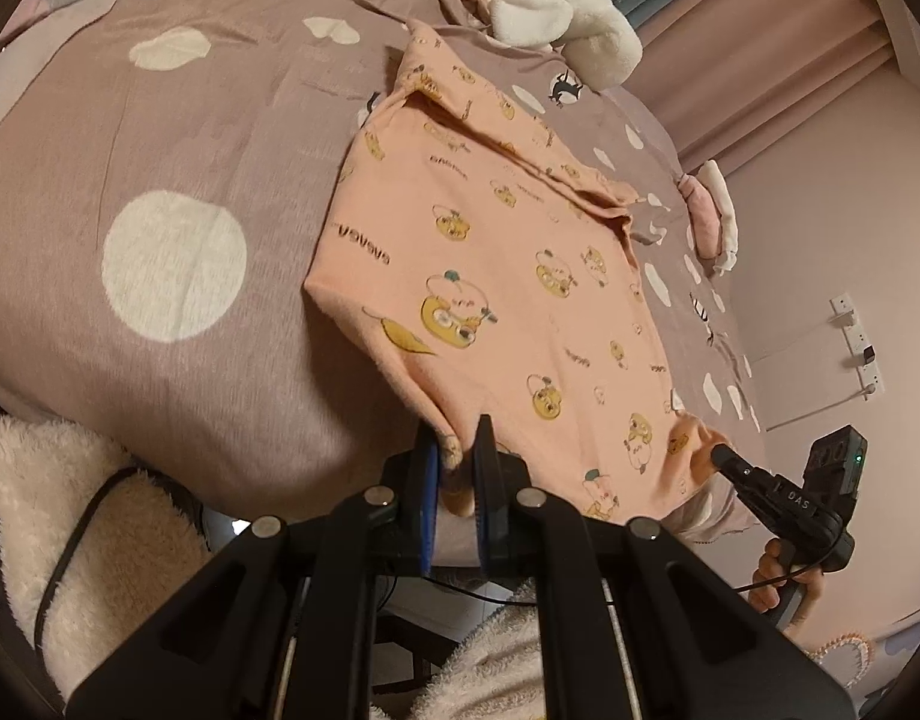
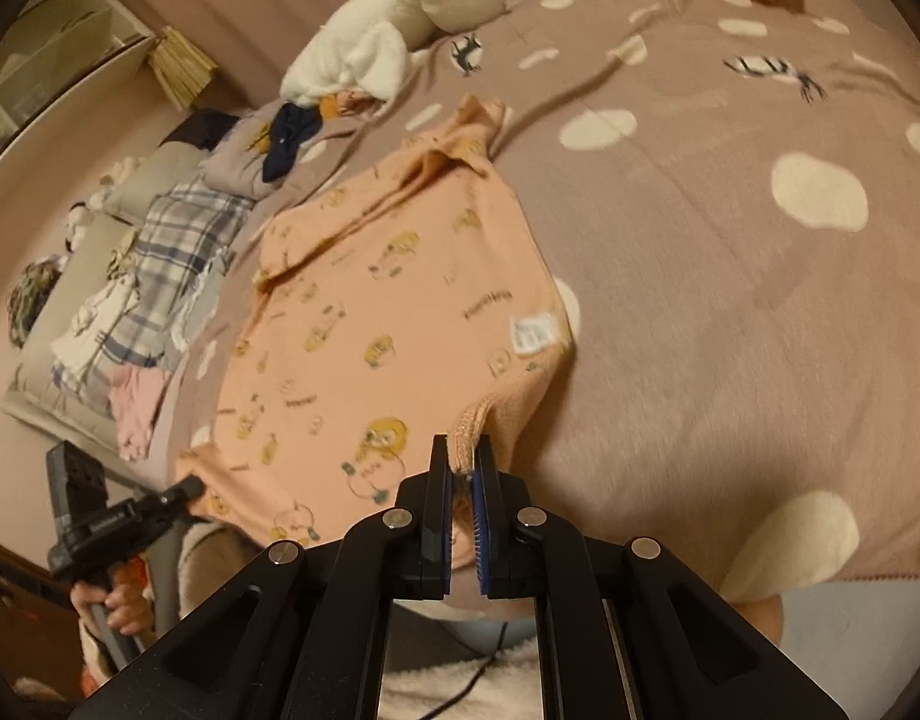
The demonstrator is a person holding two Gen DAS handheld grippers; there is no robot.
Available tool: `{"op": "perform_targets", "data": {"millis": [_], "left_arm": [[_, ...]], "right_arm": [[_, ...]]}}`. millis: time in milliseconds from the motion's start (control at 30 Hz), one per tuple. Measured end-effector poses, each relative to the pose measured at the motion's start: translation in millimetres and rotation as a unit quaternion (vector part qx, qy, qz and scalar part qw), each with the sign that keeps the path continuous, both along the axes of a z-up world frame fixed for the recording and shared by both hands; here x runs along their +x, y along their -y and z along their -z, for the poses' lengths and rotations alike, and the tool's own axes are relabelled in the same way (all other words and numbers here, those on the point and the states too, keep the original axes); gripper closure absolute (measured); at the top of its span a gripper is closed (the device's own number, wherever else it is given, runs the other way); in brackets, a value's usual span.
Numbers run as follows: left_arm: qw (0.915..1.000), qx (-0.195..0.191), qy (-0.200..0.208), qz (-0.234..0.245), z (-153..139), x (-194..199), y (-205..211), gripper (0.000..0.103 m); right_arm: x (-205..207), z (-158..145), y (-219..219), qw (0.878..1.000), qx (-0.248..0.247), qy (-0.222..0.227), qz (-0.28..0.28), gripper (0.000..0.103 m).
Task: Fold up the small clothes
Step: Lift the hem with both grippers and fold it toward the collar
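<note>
A small peach shirt [image 1: 490,276] with yellow cartoon prints lies on the mauve bedspread [image 1: 177,138], its far sleeve part folded over. My left gripper [image 1: 456,450] is shut on the shirt's near left hem corner. My right gripper [image 2: 463,462] is shut on the near right hem corner of the shirt [image 2: 363,324], by a white care label [image 2: 535,330]. Each gripper shows in the other's view: the right one [image 1: 721,453] at the shirt's right corner, the left one [image 2: 189,486] at its left corner. The near hem is lifted slightly off the bed.
A white fluffy garment [image 1: 556,6] lies at the bed's far side. A folded pink item [image 1: 709,216] sits at the far right. Plaid cloth and other clothes [image 2: 159,264] are piled on the left. A fluffy white cushion [image 1: 63,516] is near me. The bed edge is just below the grippers.
</note>
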State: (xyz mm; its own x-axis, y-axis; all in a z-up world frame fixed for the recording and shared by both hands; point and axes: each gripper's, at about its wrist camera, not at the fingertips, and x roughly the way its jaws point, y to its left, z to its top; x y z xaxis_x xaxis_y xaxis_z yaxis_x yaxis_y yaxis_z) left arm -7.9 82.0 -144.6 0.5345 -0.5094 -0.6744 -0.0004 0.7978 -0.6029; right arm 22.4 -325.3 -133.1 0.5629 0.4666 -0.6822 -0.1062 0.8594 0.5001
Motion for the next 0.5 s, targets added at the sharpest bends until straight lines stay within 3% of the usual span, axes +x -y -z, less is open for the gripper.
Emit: {"op": "perform_targets", "data": {"millis": [500], "left_arm": [[0.9989, 0.022, 0.040, 0.001, -32.0, 26.0, 3.0, 0.094]], "right_arm": [[26.6, -38.2, -5.6, 0.998, 0.015, 0.057, -0.006, 0.095]]}}
